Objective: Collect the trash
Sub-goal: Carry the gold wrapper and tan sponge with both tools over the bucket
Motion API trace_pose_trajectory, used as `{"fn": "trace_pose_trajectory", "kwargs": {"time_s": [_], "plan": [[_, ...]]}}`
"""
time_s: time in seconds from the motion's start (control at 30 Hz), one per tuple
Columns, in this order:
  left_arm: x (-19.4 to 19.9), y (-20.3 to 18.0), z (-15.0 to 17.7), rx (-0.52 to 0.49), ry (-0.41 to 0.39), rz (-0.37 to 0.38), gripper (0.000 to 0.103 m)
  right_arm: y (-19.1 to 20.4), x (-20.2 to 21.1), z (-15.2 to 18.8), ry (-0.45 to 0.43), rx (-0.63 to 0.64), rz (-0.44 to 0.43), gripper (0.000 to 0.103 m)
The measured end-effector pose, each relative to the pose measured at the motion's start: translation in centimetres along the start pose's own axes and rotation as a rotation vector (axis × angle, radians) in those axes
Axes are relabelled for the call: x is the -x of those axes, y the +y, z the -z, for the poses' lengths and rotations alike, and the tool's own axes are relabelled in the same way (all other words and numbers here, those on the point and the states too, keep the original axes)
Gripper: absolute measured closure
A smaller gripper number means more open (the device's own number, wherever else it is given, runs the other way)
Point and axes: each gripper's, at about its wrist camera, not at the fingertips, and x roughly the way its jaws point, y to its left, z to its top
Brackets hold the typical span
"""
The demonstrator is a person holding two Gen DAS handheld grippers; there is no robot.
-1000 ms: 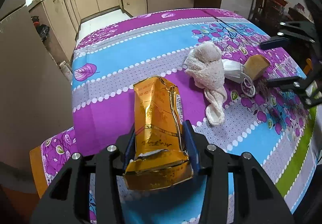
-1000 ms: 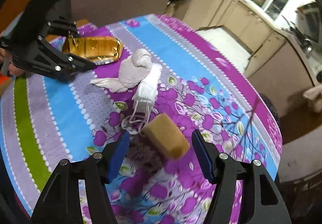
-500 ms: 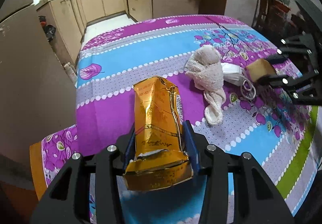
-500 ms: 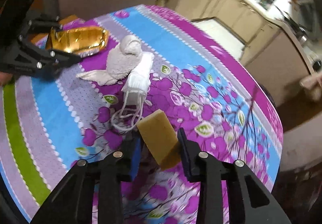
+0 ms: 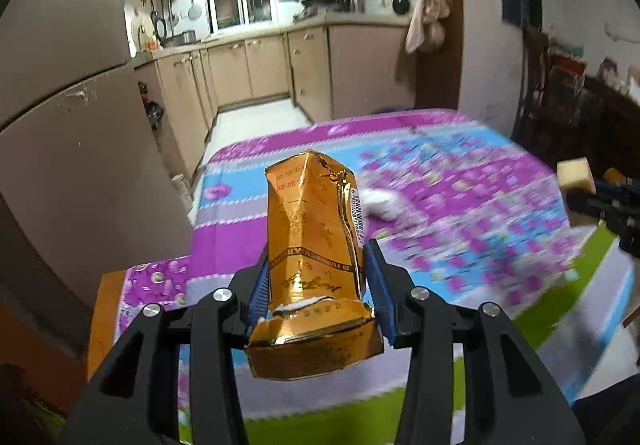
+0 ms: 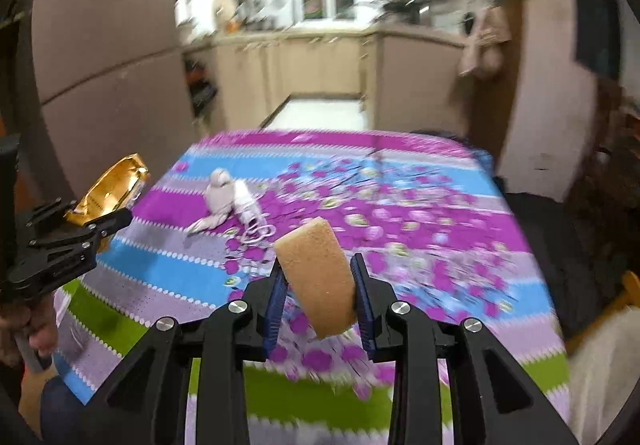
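Left wrist view, lower centre of the frame: the left gripper is clamped on a crumpled gold foil packet, its blue pads pressing both sides, and the packet stands upright, lifted above the table. The table wears a cloth striped purple, blue, lilac and green, blurred across the right half of the frame. A pale lump peeks out just right of the packet, too smeared to identify here. At the far right edge, the right gripper shows only as dark fingers with a tan block, the sponge, at their tips. Right wrist view makes this plain: in the lower centre, the right gripper has the sponge squeezed between its blue pads, tilted and raised off the cloth; its jaws have just been closing on it. This view also resolves the pale lump as a crumpled white cloth with a white face mask touching it, loops trailing, both lying on the table left of centre. At the left edge sit the left gripper, the gold packet and, below, a hand on its handle. Kitchen cabinets fill the upper background in both.
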Motion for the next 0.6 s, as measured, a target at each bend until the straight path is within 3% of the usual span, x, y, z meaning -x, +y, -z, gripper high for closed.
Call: {"fn": "trace_pose_trajectory", "kwargs": {"time_s": [0.2, 0.6], "plan": [[3.6, -5.8, -1.5, -0.007, -0.071, 0.109, 0.061, -2.7, 7.1, 1.5, -0.104, -0.077, 0.143, 0.070], [7.0, -18.8, -4.1, -0.105, -0.143, 0.297, 0.061, -10.7, 17.8, 3.7, -0.182, -0.179, 0.346, 0.070]]}}
